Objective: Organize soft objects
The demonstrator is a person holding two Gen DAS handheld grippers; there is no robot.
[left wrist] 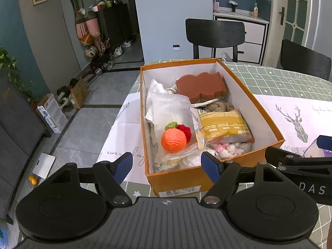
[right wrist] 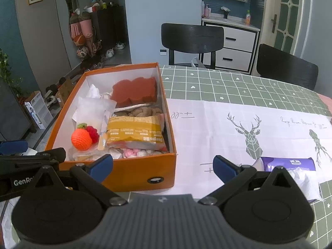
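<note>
Filling most of both views, your worktop wears a green checked cloth with a white deer-print sheet laid over its near part. On that sheet stands the orange cardboard shoebox, lid off, at centre frame for the left camera and at centre left for the right.

Inside the box, a rust-brown scalloped sponge block lies at the far end, in the upper part of the frame. A crinkled clear plastic bag fills the left side, and a yellow foil snack packet lies along the right, with a clear bag of pink and white marshmallows just below it. The orange crocheted fruit with a green top sits on the plastic bag, touching a small red crocheted berry.

At lower right of the right view, a purple tissue pack with white tissue spilling out lies on the sheet, well apart from the box.

Your left hand-held gripper is spread wide over the box's near end, nothing between its blue pads. Your right hand-held gripper gapes just as empty, between box and tissue pack.
</note>
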